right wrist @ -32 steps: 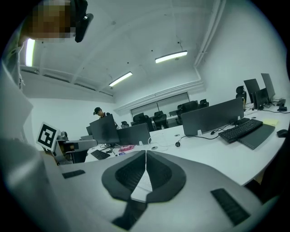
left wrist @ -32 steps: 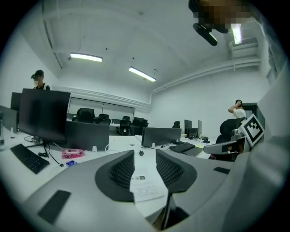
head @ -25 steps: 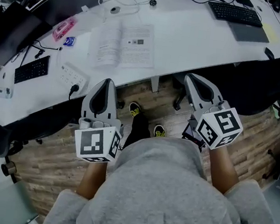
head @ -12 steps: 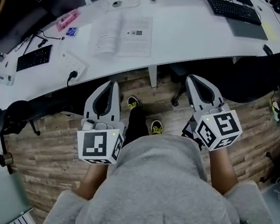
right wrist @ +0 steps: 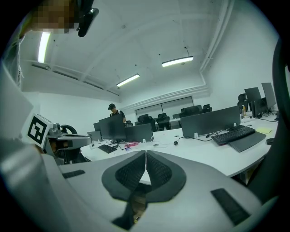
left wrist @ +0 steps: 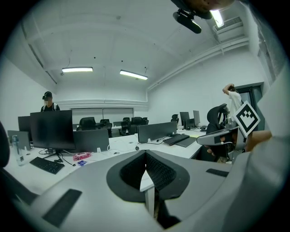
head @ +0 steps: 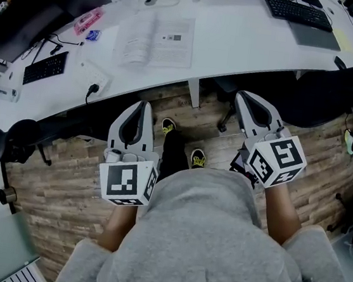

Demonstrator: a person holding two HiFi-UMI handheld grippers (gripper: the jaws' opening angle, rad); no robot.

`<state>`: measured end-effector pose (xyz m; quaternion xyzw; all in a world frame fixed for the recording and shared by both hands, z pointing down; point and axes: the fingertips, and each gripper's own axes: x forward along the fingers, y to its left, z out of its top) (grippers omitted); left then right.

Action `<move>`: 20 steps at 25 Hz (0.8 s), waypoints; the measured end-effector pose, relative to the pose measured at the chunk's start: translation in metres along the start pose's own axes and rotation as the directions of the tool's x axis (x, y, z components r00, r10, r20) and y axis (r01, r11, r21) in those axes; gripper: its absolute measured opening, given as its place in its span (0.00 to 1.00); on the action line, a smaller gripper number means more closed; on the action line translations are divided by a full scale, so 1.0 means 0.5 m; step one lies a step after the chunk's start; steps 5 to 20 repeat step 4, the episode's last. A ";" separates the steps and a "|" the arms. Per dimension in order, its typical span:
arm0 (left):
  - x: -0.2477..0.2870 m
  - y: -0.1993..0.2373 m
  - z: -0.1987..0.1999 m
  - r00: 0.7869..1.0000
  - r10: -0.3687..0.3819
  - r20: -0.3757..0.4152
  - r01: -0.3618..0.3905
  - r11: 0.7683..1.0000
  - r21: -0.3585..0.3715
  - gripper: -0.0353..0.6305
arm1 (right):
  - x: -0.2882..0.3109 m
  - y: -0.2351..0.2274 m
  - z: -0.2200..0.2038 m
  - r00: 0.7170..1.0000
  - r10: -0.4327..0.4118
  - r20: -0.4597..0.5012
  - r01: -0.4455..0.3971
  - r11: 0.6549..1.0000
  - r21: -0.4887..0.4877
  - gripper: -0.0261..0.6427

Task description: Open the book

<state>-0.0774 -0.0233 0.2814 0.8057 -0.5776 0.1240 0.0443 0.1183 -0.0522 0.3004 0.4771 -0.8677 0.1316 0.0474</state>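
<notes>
Hovering near side of white counter [head: 239, 43], left gripper [head: 144, 104] and right gripper [head: 240, 97] jaws clenched, empty; white open-paged book [head: 156, 39] looks done: keep clear, pages undisturbed.

White book [head: 157, 39] w/ blk print, pink item [head: 89, 21], blk keyboard [head: 297, 13], grey hoodie [head: 203, 236], wood-plank floor [head: 62, 187].

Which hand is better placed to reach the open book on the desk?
Left. The left tongs point almost straight at the book; the right tongs are off to its right. Both are shut and empty.
</notes>
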 end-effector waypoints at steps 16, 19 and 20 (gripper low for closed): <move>0.000 -0.007 0.002 1.000 -0.008 0.001 0.008 1.000 0.003 0.07 | 0.001 0.001 -0.003 1.000 0.003 -0.003 -0.003 1.000 0.002 0.08; 0.000 -0.007 0.002 1.000 -0.008 0.001 0.008 1.000 0.003 0.07 | 0.001 0.001 -0.003 1.000 0.003 -0.003 -0.003 1.000 0.002 0.08; 0.000 -0.007 0.002 1.000 -0.008 0.001 0.008 1.000 0.003 0.07 | 0.001 0.001 -0.003 1.000 0.003 -0.003 -0.003 1.000 0.002 0.08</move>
